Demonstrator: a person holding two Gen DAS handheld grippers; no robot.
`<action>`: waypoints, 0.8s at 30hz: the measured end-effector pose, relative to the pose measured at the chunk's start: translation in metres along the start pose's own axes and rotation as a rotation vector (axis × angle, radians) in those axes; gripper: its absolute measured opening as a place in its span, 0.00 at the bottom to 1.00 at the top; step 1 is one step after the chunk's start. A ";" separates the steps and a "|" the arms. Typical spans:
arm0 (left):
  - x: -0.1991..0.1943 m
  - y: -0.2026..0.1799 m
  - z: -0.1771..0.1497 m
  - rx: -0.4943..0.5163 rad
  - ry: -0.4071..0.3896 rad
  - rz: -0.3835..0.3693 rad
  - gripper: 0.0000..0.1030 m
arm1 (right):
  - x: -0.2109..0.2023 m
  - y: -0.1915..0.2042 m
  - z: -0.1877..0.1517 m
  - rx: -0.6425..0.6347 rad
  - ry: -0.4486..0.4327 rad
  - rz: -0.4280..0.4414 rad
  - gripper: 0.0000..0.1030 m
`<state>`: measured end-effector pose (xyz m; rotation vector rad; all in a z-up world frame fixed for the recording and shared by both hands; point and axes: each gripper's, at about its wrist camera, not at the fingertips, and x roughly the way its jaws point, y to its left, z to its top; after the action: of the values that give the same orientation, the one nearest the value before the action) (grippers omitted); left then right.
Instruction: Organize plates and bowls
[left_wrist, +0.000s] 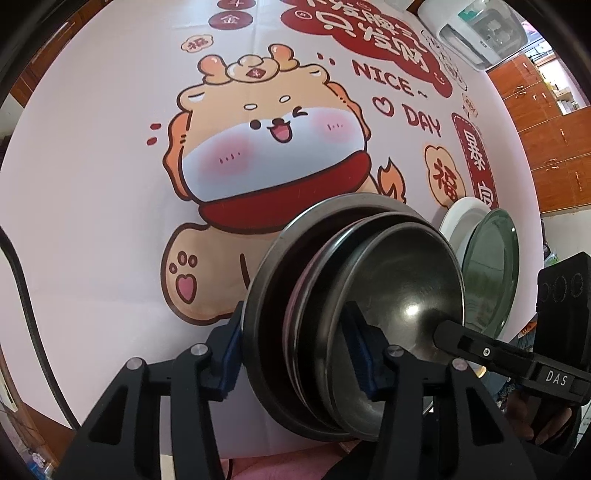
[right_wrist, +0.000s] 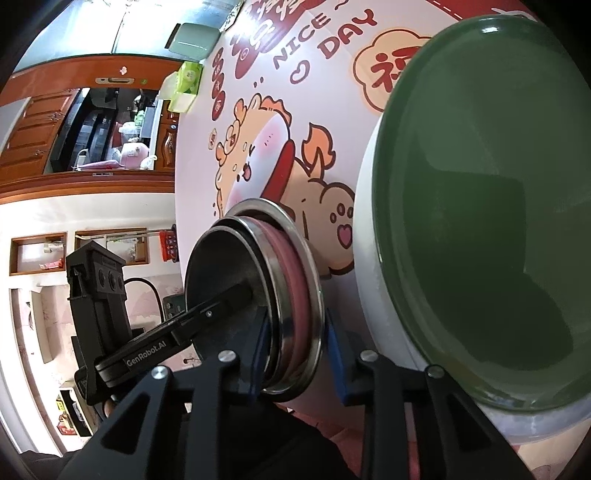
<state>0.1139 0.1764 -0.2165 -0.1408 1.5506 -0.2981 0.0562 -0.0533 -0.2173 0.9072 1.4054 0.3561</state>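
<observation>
Cartoon tablecloth (left_wrist: 110, 184), both grippers clamping nested bowls (left_wrist: 369, 295)

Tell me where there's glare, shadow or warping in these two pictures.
Left wrist view: a bright glare spot on the inner steel bowl; strong fisheye bending of the cartoon tablecloth, with dark corners. Right wrist view: the green plate looms large and carries a dark shadow across its lower half; the room at the left curves heavily.

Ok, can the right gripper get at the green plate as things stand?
Probably not yet: the right gripper grips the rim of the steel bowl stack. The green plate lies uncovered right beside it, so once freed, the way looks clear.
</observation>
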 end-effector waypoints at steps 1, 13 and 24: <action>-0.002 -0.001 0.000 0.001 -0.004 0.003 0.47 | -0.001 0.000 0.000 -0.006 -0.005 0.002 0.28; -0.040 -0.023 0.006 0.044 -0.091 0.003 0.47 | -0.034 0.017 0.003 -0.070 -0.103 0.029 0.28; -0.051 -0.076 0.013 0.110 -0.124 -0.026 0.47 | -0.085 0.005 0.009 -0.065 -0.178 0.016 0.28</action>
<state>0.1192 0.1169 -0.1463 -0.0916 1.4067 -0.3879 0.0505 -0.1127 -0.1555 0.8757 1.2169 0.3234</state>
